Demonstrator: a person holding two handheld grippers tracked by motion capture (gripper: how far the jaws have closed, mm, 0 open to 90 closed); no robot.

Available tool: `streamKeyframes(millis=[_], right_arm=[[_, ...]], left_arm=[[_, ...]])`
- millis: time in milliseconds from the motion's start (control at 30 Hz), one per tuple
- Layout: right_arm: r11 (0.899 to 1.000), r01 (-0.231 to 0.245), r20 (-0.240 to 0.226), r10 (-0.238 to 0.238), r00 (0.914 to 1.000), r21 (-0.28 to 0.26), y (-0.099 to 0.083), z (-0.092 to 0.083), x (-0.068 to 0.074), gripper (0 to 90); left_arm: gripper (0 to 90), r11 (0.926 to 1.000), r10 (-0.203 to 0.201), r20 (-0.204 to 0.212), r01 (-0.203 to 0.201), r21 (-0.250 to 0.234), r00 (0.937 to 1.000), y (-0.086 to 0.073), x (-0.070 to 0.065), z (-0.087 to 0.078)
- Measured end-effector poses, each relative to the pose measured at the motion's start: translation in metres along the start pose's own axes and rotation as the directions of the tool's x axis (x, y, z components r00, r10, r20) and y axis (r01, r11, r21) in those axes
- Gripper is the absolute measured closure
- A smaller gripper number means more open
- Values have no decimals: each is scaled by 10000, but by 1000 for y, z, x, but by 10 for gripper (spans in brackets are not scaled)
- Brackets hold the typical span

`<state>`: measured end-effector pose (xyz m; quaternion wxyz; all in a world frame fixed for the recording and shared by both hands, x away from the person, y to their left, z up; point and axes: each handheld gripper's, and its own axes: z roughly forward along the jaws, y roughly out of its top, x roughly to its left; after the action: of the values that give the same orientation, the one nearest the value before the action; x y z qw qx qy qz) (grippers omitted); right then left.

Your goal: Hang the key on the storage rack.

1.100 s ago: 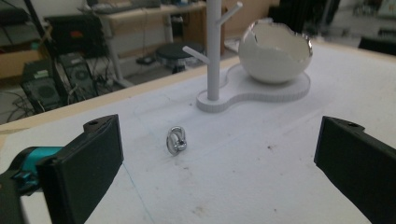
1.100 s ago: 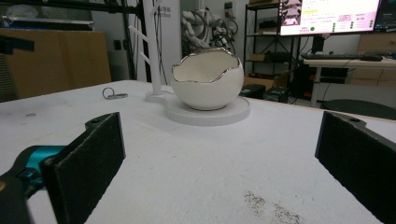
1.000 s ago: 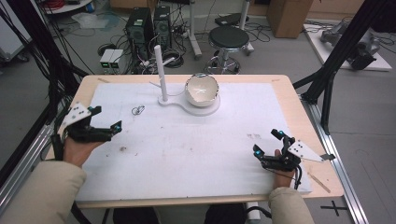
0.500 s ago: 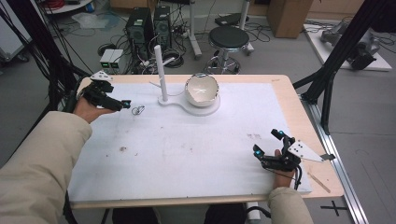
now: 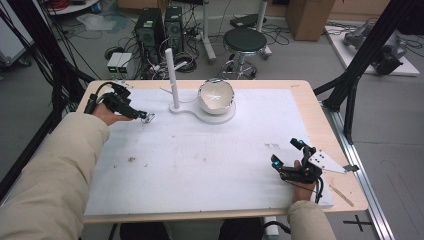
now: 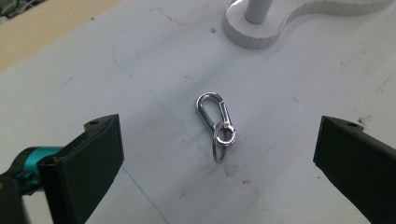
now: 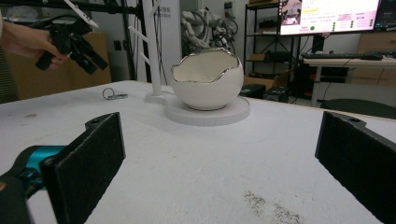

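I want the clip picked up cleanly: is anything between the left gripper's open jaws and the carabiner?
Nothing visible. The carabiner lies flat on the white mat, centred between the left gripper jaws; the stand base sits beyond it.

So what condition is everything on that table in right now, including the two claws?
Left claw: open, poised over the clip.
Right claw: open, holding nothing.
Clip: lying flat, ring attached.
Bowl: upright on the white stand, looks empty.
Post: upright, nothing hung on it.
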<state>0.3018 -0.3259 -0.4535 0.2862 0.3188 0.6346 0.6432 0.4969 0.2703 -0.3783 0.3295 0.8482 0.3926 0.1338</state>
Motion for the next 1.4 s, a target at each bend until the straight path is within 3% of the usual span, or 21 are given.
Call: streamKeyframes(millis=[300,467,567,800,933,1000,1133,1267,1400], right_arm=[[10000,11,0,-11,10000,-15,0,0,0,5],[10000,-3,18,3,10000,-29,0,0,0,5],[10000,-74,13,74,10000,-31,0,0,0,5],[10000,-59,17,60,10000,-34,0,0,0,5],[10000,0,12,0,10000,-36,0,0,0,5],[10000,-2,9,2,10000,-39,0,0,0,5],[10000,-41,27,41,10000,-9,0,0,0,5],[10000,-49,22,49,10000,-17,0,0,0,5],[10000,-47,24,47,10000,-9,0,0,0,5]], left_arm=[[21,9959,59,219,-79,899,9997,-6,0,25],[28,9940,41,234,-66,1091,9997,-7,0,29],[63,9930,-18,460,-37,1184,9989,-8,0,32],[128,9905,21,444,-82,1373,9990,-8,-2,34],[242,9896,157,500,-227,1421,9986,-8,-3,33],[344,9888,149,647,-243,1476,9978,-8,-3,33],[379,9880,189,710,-295,1516,9973,-8,-5,34],[493,9877,217,829,-342,1524,9963,-8,-6,35],[551,9871,370,836,-495,1523,9958,-8,-6,35]])
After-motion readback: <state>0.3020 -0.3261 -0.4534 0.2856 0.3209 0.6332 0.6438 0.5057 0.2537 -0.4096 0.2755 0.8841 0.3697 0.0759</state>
